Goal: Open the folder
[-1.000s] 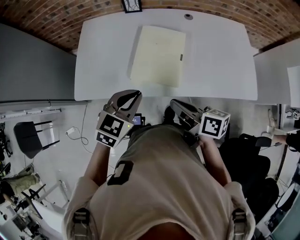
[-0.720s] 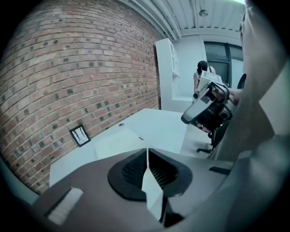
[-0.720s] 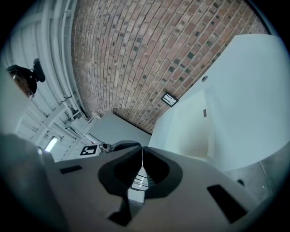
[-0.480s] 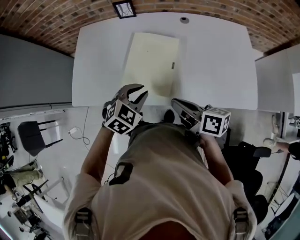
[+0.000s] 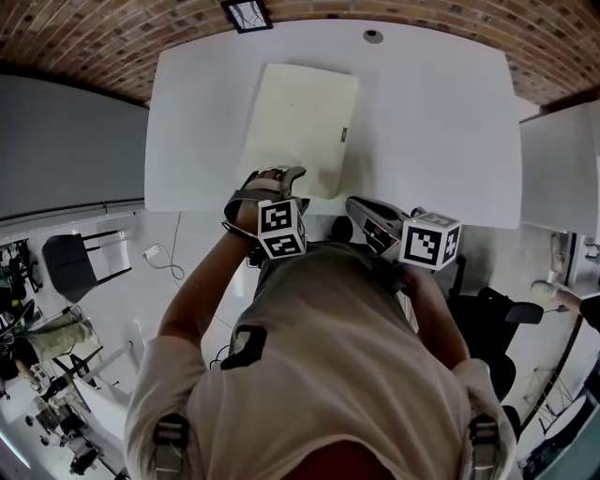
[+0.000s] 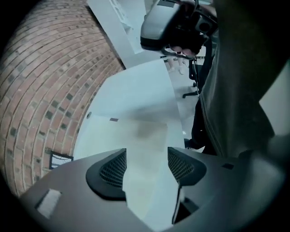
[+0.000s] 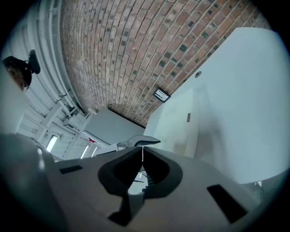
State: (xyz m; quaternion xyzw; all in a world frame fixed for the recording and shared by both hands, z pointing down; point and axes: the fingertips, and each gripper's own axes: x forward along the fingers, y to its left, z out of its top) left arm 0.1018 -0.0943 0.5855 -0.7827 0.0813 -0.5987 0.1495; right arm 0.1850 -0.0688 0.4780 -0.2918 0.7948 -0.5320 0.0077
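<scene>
**Clearance over the table**

Table (image 5: 441, 122) is bare right of the folder (image 5: 298, 122), a wide lane from near edge to far edge. There is a narrower bare strip on its left. The folder lies flat. A small round fitting (image 5: 374, 36) sits near the far edge. Left gripper (image 5: 277, 176) occupies the folder's near edge, jaws just opened, pads not pressing.

No word, number or brand can be read anywhere. The left marker cube (image 5: 281, 228) and the right marker cube (image 5: 430, 241) carry black-and-white square code patterns rather than letters, and a dark emblem (image 5: 246, 345) on the back of the person's shirt is too warped to read. A small dark tab (image 5: 344, 134) on the folder (image 5: 295, 127) and a dark-framed plate (image 5: 246, 11) against the brickwork beyond the surface (image 5: 441, 112) are both too small to show any print.
</scene>
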